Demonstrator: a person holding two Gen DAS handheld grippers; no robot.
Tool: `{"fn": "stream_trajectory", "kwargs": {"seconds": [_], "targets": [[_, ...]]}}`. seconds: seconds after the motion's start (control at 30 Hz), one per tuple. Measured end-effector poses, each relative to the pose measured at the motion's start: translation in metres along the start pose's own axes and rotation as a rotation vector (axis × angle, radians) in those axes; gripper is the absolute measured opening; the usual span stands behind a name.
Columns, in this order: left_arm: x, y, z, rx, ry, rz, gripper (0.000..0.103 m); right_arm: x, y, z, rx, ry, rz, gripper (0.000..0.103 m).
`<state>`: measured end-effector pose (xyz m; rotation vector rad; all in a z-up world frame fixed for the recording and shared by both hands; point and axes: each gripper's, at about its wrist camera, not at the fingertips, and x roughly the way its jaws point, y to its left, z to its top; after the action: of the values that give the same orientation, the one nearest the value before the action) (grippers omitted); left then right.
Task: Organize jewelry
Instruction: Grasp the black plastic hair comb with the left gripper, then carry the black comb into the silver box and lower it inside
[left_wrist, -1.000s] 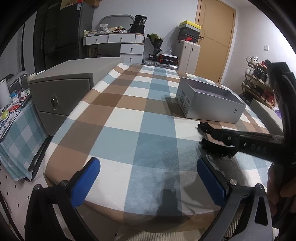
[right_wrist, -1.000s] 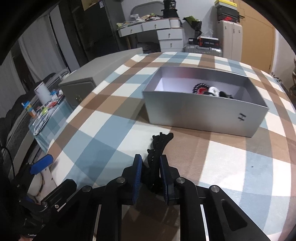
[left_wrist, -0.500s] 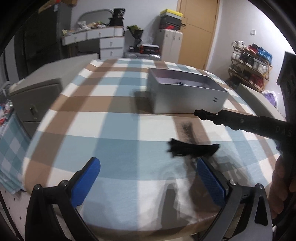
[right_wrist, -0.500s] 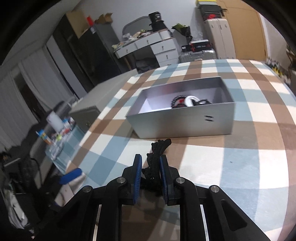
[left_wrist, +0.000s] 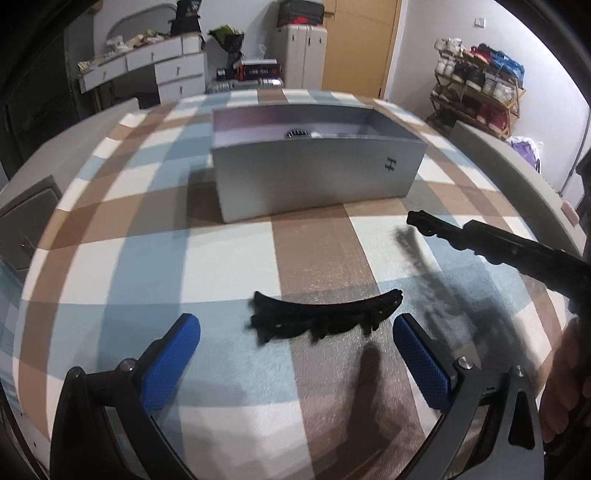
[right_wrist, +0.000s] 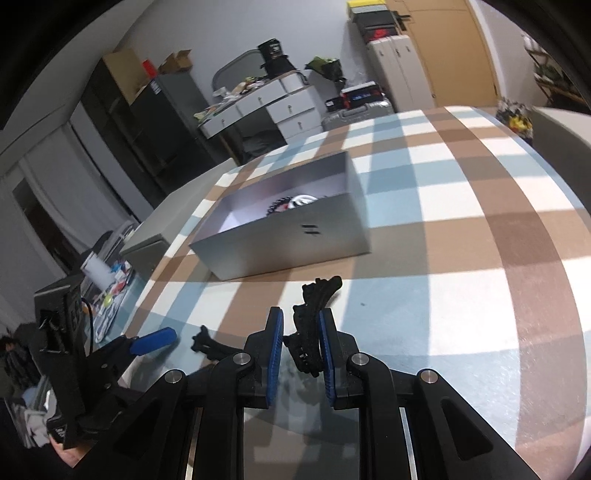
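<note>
A curved black hair clip (left_wrist: 325, 314) lies on the checked tablecloth (left_wrist: 147, 258), just ahead of my left gripper (left_wrist: 297, 360), which is open with nothing between its blue pads. That clip (right_wrist: 207, 341) also shows in the right wrist view, beside the left gripper's blue pad (right_wrist: 155, 339). My right gripper (right_wrist: 301, 321) is shut on a second black clip (right_wrist: 314, 317), held above the cloth in front of the grey box (right_wrist: 288, 243). From the left wrist view the right gripper (left_wrist: 480, 247) reaches in from the right, short of the box (left_wrist: 317, 181). Red, black and white pieces (right_wrist: 291, 203) lie inside the box.
A grey cabinet (left_wrist: 22, 221) stands against the table's left side and a grey seat back (left_wrist: 498, 166) at its right. A hand (left_wrist: 565, 376) grips the right tool. White drawers (left_wrist: 177, 62), a door and a shoe rack (left_wrist: 476, 85) stand far behind.
My left gripper has swung toward the box and now has the lying clip straight ahead of its pads. The right gripper, still shut on its clip, has shifted sideways and rolled.
</note>
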<state>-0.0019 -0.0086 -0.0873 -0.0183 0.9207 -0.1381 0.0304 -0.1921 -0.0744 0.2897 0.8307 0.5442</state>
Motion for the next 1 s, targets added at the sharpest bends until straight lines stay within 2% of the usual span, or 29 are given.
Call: {"fn": "stream_trajectory", "kwargs": {"seconds": [0.07,0.27,0.37,0.47,0.53,0.57,0.7,0.83,1.0], "targets": [[0.004,0.0,0.001,-0.011,0.02,0.0,0.102,-0.001,-0.003,0.002,0.007,-0.002,0.001,0.018],[0.007,-0.016,0.004,0.04,0.035,-0.015,0.102,-0.003,-0.004,0.001,0.002,-0.01,0.01,0.018],[0.012,-0.021,0.004,0.079,0.04,0.036,0.102,-0.002,-0.004,0.0,0.002,-0.002,0.012,0.018],[0.012,-0.019,0.007,0.068,0.045,0.019,0.101,-0.001,-0.005,-0.001,0.01,0.002,0.014,0.018],[0.013,-0.019,0.008,0.086,0.053,0.029,0.097,-0.001,-0.004,-0.001,0.007,-0.001,0.006,0.018],[0.012,-0.021,0.009,0.092,0.054,0.025,0.09,-0.001,-0.004,-0.001,0.004,-0.003,0.003,0.018],[0.012,-0.021,0.01,0.108,0.061,0.023,0.089,-0.001,-0.003,-0.001,0.0,-0.005,-0.005,0.018],[0.008,-0.02,0.009,0.109,0.043,0.064,0.088,-0.001,0.001,-0.002,-0.027,-0.005,-0.027,0.018],[-0.003,-0.019,0.011,0.109,0.0,0.07,0.088,-0.005,0.01,-0.001,-0.063,-0.021,-0.036,0.018]]}}
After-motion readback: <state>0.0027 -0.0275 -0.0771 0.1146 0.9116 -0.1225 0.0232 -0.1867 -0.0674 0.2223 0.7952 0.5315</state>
